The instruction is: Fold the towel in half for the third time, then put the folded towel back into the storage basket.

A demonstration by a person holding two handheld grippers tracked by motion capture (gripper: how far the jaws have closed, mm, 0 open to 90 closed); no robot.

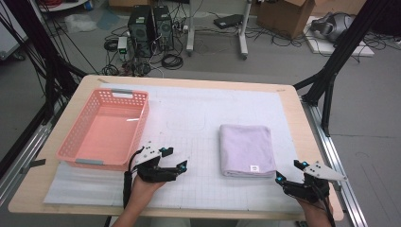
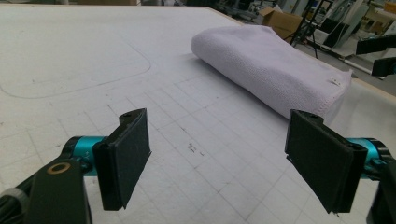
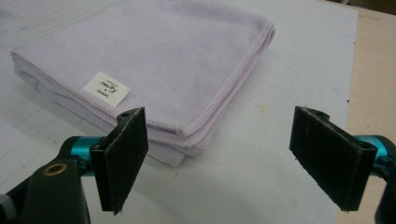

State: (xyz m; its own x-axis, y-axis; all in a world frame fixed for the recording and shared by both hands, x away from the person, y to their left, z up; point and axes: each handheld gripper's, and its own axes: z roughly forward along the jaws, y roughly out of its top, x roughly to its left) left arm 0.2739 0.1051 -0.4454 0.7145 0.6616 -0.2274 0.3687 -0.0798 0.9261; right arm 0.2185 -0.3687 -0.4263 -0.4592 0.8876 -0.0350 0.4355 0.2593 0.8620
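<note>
Nothing has started: the folded lilac microfibre towel (image 1: 247, 150) lies flat on the table (image 1: 198, 85), untouched. The left tool (image 1: 173, 159) and right tool (image 1: 288, 171) flank it, jaws wide apart, empty; the pink plastic basket (image 1: 105, 127) holds nothing.

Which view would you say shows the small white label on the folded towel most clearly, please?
The right gripper view: the label lies close, with faint print, on the towel. The high view shows it as a tiny white patch; the left gripper view shows a distant speck.
</note>
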